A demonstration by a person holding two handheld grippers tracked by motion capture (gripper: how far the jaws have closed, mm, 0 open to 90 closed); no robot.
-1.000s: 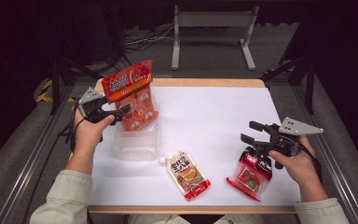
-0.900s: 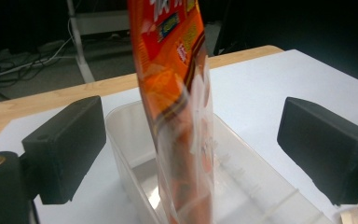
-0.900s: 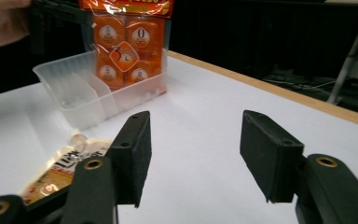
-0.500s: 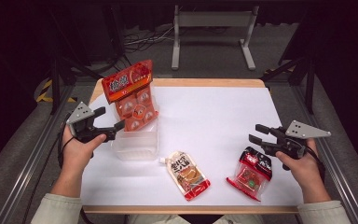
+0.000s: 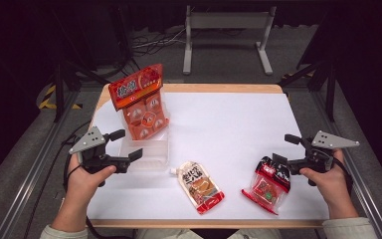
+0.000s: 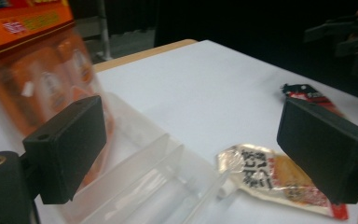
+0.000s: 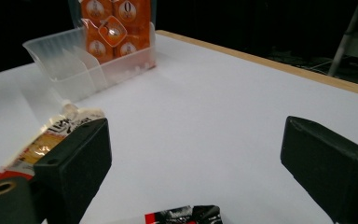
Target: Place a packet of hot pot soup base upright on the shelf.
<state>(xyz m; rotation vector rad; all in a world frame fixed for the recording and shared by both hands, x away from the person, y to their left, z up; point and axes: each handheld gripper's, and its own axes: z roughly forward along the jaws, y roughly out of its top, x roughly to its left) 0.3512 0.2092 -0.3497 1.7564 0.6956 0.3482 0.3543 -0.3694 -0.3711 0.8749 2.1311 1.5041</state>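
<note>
**Both grippers held open and empty at opposite sides of the table**

The left gripper (image 5: 124, 147) was seen at the middle left of the high view, at the table's left edge, its jaws spread wide with nothing between them. Just to its right, the clear divided tray (image 5: 146, 154) was found, with the orange packet (image 5: 142, 102) stood upright in its far end, leaning toward the upper left of the frame. In the left gripper view, the tray's ribs (image 6: 158, 172) were seen low between the jaws, untouched.

The right gripper (image 5: 289, 149) was held at the lower right, close to the table's right edge. Its jaws had just been opening and were seen wide apart, with nothing gripped. The red and black packet (image 5: 268, 181) lay flat just left of and below it, near the front edge. The spouted pouch (image 5: 199, 185) lay at the lower centre, apart from both.

A broad stretch of bare white table (image 5: 229, 119) was left free across the centre and upper right.
</note>
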